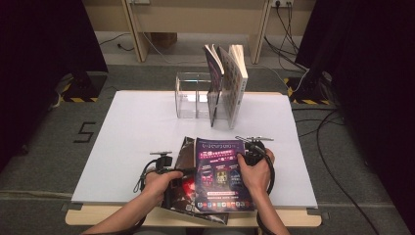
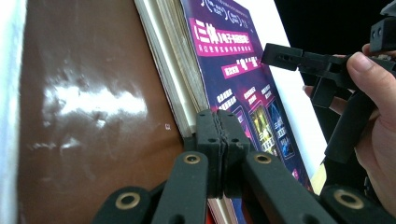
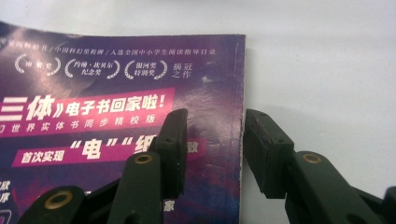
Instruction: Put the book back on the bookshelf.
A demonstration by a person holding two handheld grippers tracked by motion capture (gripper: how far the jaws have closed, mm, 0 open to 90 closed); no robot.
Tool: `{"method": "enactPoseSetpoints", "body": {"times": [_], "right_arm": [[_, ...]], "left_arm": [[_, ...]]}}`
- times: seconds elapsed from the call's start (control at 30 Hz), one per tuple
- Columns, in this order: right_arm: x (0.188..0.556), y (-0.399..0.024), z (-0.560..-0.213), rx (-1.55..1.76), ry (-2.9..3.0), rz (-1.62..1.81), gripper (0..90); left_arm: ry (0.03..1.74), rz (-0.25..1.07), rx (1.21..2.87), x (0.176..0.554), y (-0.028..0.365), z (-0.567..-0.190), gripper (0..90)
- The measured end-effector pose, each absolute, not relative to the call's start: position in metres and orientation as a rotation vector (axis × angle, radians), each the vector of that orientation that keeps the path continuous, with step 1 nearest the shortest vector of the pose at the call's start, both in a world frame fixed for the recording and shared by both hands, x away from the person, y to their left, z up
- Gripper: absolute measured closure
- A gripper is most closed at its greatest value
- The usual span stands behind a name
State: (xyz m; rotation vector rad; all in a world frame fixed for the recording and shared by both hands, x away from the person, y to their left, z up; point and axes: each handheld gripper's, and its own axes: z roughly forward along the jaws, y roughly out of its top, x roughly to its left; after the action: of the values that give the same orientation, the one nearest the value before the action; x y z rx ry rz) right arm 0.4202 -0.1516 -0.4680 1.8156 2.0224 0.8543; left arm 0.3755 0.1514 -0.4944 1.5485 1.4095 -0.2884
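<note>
A purple magazine (image 1: 222, 171) lies near the table's front edge, on top of a dark glossy sheet (image 1: 183, 156) that sticks out at its left. My left gripper (image 1: 171, 188) sits at the magazine's left edge. In the left gripper view its jaws (image 2: 217, 135) are pressed together where the purple cover (image 2: 233, 70) meets the page stack (image 2: 173, 70), and the cover's edge runs into the seam between the pads. My right gripper (image 1: 248, 155) stands open at the magazine's far right corner. One jaw (image 3: 212, 149) is over the cover (image 3: 116, 93), the other over the bare table.
At the back of the white table (image 1: 137, 127) stands a clear divided holder (image 1: 191, 95) with several upright books (image 1: 229, 83) leaning in its right end. The magazine's near edge is almost at the table's front edge. Cables (image 1: 328, 161) lie on the floor at the right.
</note>
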Motion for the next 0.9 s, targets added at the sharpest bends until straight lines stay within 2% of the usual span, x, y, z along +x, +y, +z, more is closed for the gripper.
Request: {"method": "enactPoseSetpoints", "body": {"times": [0.53,0.8,0.9], "right_arm": [[0.428,-0.143,-0.456,1.806,2.101,0.945,60.0],[0.457,-0.143,-0.458,1.837,2.134,0.973,57.2],[0.466,-0.143,-0.459,1.862,2.147,0.98,57.3]], "left_arm": [[1.438,-0.212,1.599,0.395,0.198,-0.482,88.8],[1.425,-0.099,1.642,0.395,0.197,-0.48,86.1],[1.406,-0.12,1.663,0.394,0.197,-0.479,82.9]]}}
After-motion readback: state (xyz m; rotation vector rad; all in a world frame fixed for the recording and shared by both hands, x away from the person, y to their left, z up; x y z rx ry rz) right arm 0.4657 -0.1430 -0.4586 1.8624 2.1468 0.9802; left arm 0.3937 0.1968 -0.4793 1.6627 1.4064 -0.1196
